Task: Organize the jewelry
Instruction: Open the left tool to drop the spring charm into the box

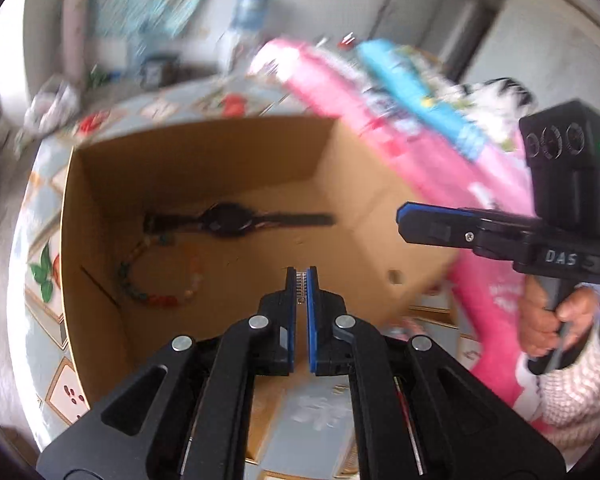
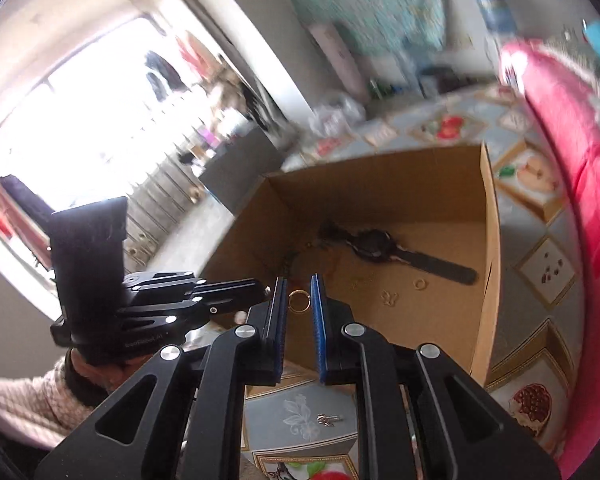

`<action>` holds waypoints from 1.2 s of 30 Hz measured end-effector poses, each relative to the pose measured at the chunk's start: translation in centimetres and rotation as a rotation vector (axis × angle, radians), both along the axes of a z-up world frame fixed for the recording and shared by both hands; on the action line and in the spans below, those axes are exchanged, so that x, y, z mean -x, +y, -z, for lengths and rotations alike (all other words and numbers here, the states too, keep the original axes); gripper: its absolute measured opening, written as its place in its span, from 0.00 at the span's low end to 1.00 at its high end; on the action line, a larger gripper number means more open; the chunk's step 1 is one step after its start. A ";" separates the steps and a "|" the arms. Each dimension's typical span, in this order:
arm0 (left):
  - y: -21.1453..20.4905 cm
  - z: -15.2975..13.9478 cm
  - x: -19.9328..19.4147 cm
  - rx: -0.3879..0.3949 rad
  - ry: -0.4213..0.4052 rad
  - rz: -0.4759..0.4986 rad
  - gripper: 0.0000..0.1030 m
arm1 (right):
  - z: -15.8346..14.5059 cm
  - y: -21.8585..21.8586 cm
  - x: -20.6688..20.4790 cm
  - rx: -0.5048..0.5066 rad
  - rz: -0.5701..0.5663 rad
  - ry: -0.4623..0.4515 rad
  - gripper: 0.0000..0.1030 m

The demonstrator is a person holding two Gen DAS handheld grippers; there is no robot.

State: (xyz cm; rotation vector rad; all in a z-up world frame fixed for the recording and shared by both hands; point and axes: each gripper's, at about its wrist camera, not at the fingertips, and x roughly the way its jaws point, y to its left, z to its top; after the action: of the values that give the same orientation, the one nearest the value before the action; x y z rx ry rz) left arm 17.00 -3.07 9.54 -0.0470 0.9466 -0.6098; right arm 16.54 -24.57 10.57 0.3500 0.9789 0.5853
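Roughly, L to R:
- Left gripper (image 1: 301, 276): jaws nearly together, pinching small silvery toothed piece (image 1: 301, 285), maybe a clip; blurred. Light, stiff.
- Cardboard box (image 1: 204, 152): bead bracelet (image 1: 156, 280), watch (image 1: 228, 220) on floor; tall walls, enter from above.
- Right gripper (image 2: 299, 300): pinching gold ring (image 2: 299, 301) by rim; light, slippery.

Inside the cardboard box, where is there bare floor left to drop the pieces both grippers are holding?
Bare cardboard lies right of the watch strap, toward the box right wall, and behind the watch along the back wall. The left front corner is crowded by the beaded bracelet. A small ring sits in front of the strap.
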 end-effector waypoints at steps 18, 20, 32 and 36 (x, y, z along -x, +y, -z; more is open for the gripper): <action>0.5 4.7 -5.6 -0.060 0.179 -0.082 0.16 | 6.3 3.5 -7.3 0.017 -0.016 0.277 0.13; 0.6 4.7 -5.5 -0.058 0.181 -0.088 0.16 | 6.4 3.4 -7.3 0.017 -0.016 0.280 0.13; 1.5 3.3 -4.1 -0.058 0.130 -0.118 0.26 | 5.2 3.4 -6.4 0.057 -0.002 0.245 0.25; 1.8 1.7 -2.5 -0.045 0.066 -0.117 0.31 | 3.2 2.9 -4.8 0.046 0.009 0.181 0.25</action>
State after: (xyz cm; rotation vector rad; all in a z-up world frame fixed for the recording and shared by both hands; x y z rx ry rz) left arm 19.47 -1.25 7.87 -0.0824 1.0142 -0.4808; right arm 21.31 -21.72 7.33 0.3707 1.1625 0.5285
